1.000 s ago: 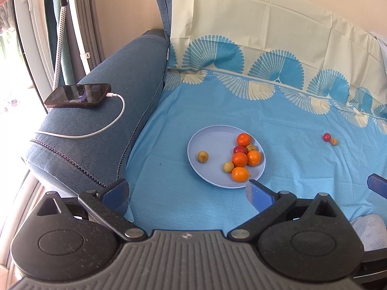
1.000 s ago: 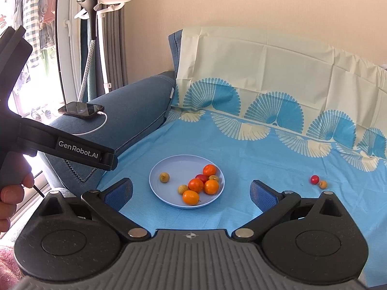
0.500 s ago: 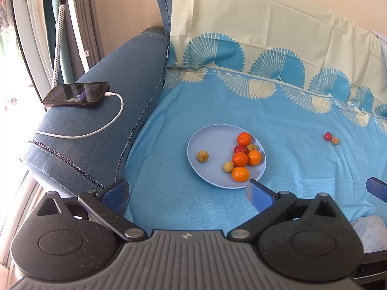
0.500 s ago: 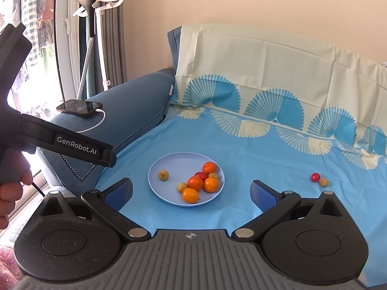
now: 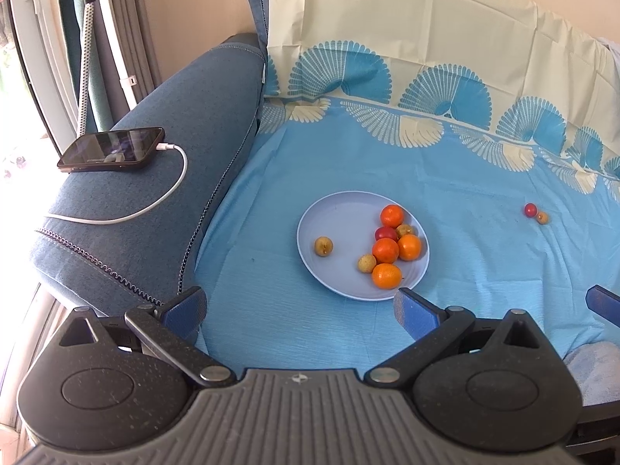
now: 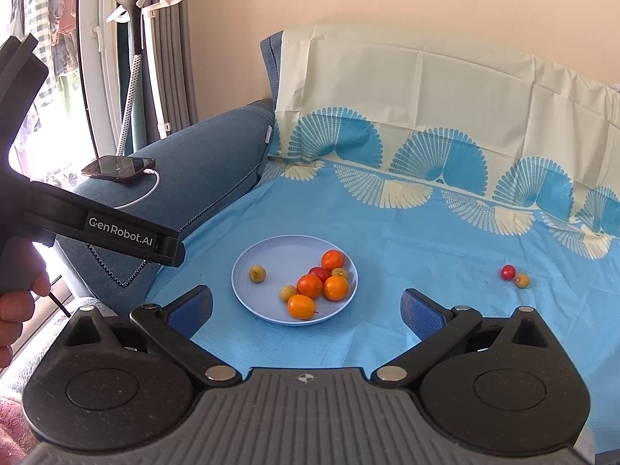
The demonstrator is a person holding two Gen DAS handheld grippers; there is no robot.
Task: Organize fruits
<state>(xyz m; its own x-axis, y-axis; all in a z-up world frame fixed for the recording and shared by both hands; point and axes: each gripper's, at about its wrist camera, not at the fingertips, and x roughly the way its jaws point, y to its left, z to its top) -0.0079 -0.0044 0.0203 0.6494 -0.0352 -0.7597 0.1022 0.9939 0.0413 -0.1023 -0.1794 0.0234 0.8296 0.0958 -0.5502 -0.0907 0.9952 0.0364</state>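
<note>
Both grippers spread wide, empty: left (image 5: pixel 300 308), right (image 6: pixel 306 308). Over the last second hardly any change, right view drifted slightly, no fruit moved. Plate (image 6: pixel 248 259) holds eight fruits; red fruit (image 6: pixel 508 271) and yellow one (image 6: pixel 522 280) touching, well apart on sheet (image 6: pixel 407 240), likely next picks, no approach yet
</note>
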